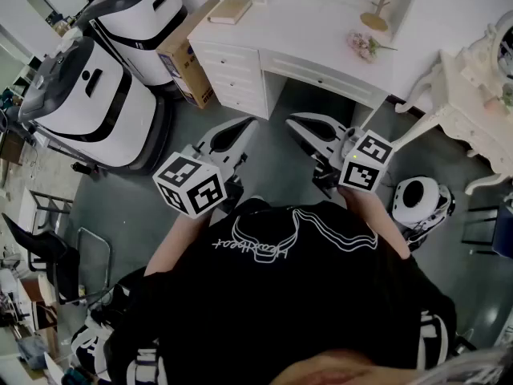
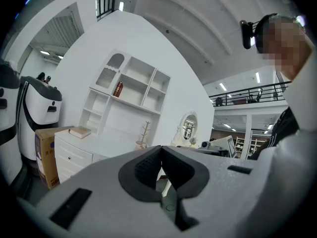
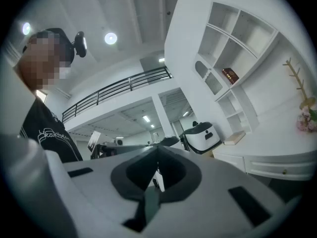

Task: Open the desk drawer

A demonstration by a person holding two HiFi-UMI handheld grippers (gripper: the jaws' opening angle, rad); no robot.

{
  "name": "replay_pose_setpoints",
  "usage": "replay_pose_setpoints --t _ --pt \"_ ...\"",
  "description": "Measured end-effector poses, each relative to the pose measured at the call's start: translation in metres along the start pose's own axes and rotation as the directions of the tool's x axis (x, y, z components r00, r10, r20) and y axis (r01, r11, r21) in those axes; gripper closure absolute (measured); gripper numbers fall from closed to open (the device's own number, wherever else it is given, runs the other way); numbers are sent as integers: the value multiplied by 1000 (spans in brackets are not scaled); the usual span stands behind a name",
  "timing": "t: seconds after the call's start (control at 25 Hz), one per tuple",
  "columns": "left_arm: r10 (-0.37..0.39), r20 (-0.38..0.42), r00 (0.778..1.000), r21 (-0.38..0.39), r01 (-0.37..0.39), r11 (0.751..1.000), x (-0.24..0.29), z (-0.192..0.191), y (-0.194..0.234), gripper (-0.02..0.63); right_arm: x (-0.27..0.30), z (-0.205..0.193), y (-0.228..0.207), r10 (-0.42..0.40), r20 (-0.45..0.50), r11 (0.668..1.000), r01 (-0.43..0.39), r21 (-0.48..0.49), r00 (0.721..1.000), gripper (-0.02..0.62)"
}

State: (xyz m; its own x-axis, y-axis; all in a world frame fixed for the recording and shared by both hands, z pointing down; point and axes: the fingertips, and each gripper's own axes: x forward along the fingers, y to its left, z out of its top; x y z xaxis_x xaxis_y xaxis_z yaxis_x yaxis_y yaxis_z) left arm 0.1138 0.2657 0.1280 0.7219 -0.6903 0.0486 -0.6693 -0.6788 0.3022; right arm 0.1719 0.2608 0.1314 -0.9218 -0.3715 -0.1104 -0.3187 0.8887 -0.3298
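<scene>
The white desk stands ahead of me, with a stack of small drawers at its left end and a wide shallow drawer over the knee space, all closed. My left gripper and right gripper hover side by side over the grey floor, short of the desk and touching nothing. In the left gripper view the jaws meet with nothing between them, and the drawer stack lies off to the left. In the right gripper view the jaws are likewise shut and empty, and the wide drawer shows at lower right.
A book, a wooden branch stand and pink flowers are on the desktop. A cardboard box and two large white machines stand left of the desk. An ornate white side table is at right, a round white device on the floor.
</scene>
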Motion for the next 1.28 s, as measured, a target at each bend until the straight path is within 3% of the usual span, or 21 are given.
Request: replay_pose_setpoints --t 0.28,0.64,0.96,1.28 --pt "-9 -10 1000 2 9 1000 18 -8 6 601 1 -10 -18 14 -18 999 -13 32 1000 589" --pt "7 -18 1000 -28 -7 1000 40 -12 45 601 24 -10 -56 5 -32 999 -3 52 999 589" --pt "32 -16 999 -81 -33 996 70 -4 122 601 72 -17 -116 -5 -74 996 11 83 997 589" --pt "30 -96 995 -116 -41 992 120 -5 206 601 124 -23 -189 -22 -119 988 40 149 993 589"
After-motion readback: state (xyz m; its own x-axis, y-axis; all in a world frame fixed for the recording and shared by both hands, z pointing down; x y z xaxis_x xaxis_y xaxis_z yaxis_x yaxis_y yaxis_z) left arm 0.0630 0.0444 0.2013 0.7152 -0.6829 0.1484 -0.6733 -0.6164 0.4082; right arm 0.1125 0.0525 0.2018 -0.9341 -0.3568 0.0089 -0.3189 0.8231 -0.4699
